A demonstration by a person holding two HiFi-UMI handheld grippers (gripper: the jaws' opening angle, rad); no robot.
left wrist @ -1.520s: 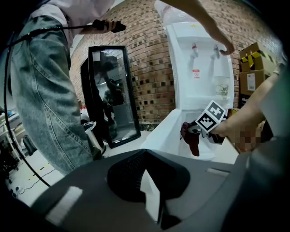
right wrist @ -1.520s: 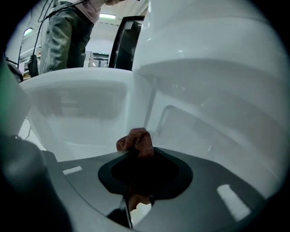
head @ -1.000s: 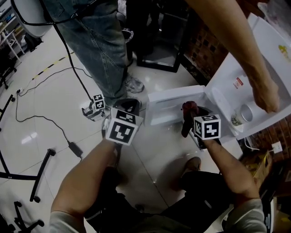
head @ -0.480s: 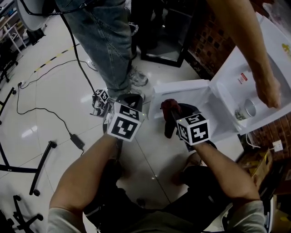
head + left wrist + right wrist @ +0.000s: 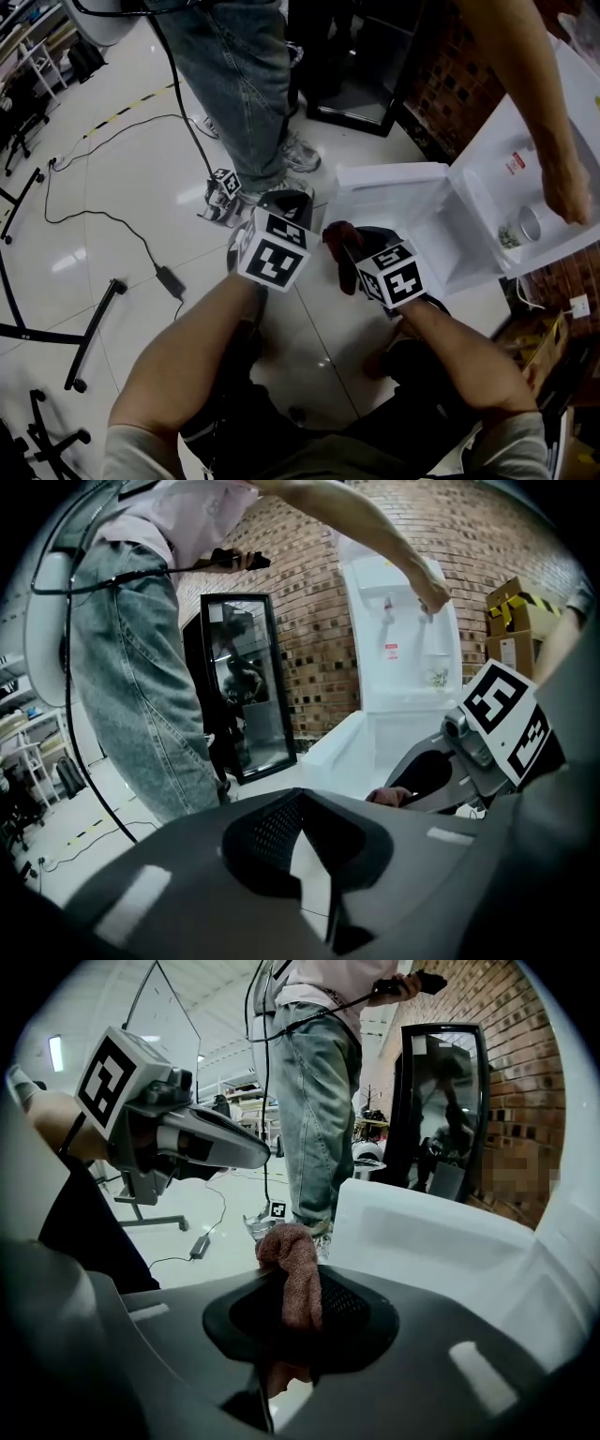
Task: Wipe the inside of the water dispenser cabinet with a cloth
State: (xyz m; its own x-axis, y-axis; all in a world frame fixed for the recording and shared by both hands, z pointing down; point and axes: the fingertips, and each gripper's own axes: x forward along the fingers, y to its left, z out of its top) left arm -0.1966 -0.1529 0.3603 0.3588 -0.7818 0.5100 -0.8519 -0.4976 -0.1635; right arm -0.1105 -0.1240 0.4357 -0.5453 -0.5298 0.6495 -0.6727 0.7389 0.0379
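A reddish-brown cloth [image 5: 338, 242] [image 5: 292, 1277] is pinched in my right gripper [image 5: 347, 255] [image 5: 298, 1321], which is shut on it and sits left of the open cabinet, over the floor. The white water dispenser [image 5: 525, 159] [image 5: 397, 621] stands at the right against a brick wall. Its lower cabinet door [image 5: 392, 199] [image 5: 441, 1241] is swung open, and a cup [image 5: 531, 223] stands inside. Another person's hand [image 5: 570, 192] rests on the dispenser. My left gripper [image 5: 286, 204] [image 5: 302, 847] is shut with nothing in it, close beside the right one.
A person in jeans [image 5: 239, 84] stands just beyond my grippers. A black-framed glass door [image 5: 356, 94] is behind. Cables and a power brick [image 5: 167, 278] lie on the tiled floor at left, with a marker-cube device [image 5: 223, 192] and a stand's legs [image 5: 89, 337].
My right gripper has carried the cloth leftward, away from the open cabinet and next to the left gripper. The left gripper has stayed where it was.
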